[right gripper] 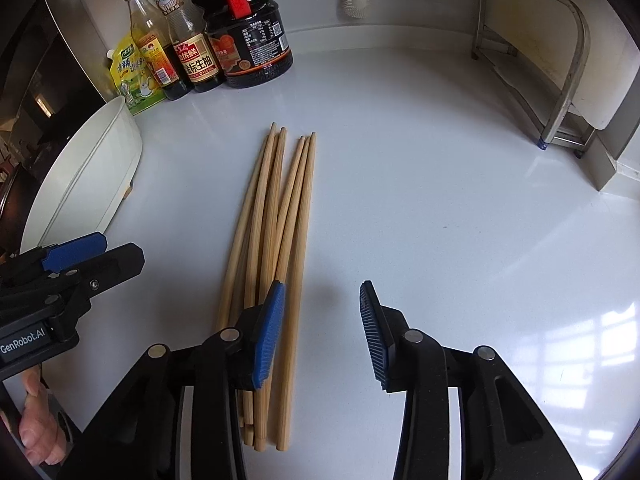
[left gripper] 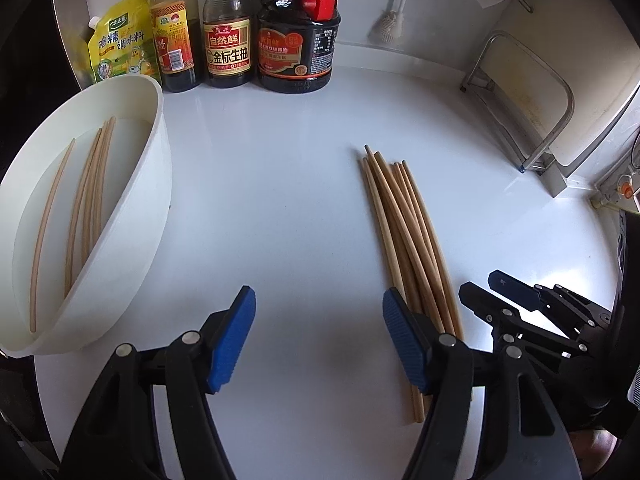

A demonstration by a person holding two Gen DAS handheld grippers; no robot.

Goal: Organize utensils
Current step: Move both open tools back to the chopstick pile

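Both the left tongs [left gripper: 316, 336] and right tongs [right gripper: 322, 332] stood apart, empty, above the desk [right gripper: 440, 200]; the chopsticks [right gripper: 276, 240] lay at eleven o'clock of the right tongs.

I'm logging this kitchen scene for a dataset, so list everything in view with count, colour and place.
loose chopsticks: a bundle of about seven, tan wood, lying on the counter centre
bin: one, white, tilted at the counter's left
chopsticks in bin: about five, tan, inside it
bottles: three, dark sauces, back wall
pouch: one, yellow-green, left of the bottles
brush: one, white, on the back wall
rack: one, metal, back right
counter: one, white
left gripper: black with blue pads, open, empty
right gripper: same, open, beside the bundle
hand: one, holding the left gripper
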